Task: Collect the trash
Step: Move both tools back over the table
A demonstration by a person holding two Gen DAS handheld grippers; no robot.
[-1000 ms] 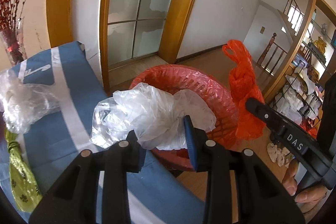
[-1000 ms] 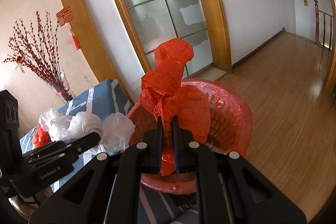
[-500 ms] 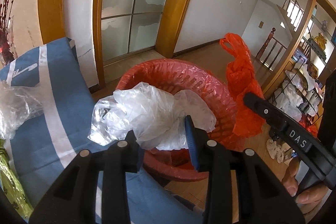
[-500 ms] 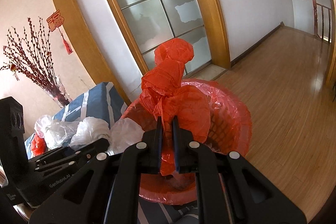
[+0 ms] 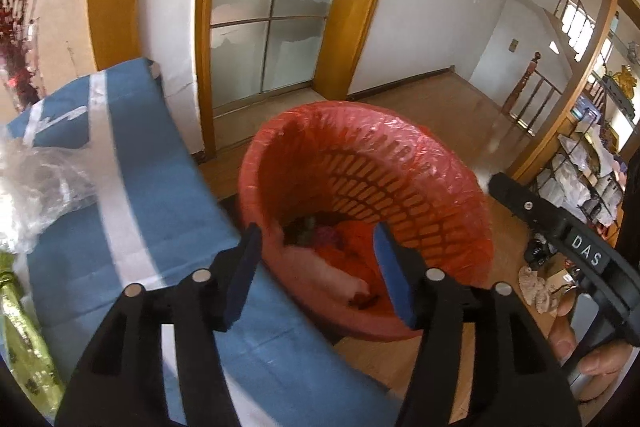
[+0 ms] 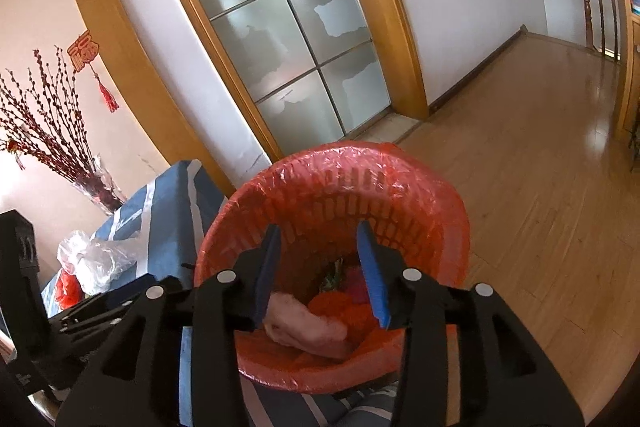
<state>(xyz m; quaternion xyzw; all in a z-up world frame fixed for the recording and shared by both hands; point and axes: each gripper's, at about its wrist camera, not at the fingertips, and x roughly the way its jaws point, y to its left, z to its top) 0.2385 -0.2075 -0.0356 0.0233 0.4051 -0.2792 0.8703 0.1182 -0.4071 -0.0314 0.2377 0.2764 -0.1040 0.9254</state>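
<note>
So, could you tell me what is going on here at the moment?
A person is clearing trash with two hand-held tongs. Both the left tongs and the right tongs hang over the red basket, jaws just opened and nothing between them. A pale wad and orange plastic lie inside. A clear bag is still on the blue tablecloth.

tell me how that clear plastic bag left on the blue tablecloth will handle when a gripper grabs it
The clear plastic bag looks thin and crumpled, so it is probably floppy and will squash flat between the pads. It seems very light, likely to drag or lift whole at a pinch. Its glossy film may slip, so a bunched fold looks safer.
</note>
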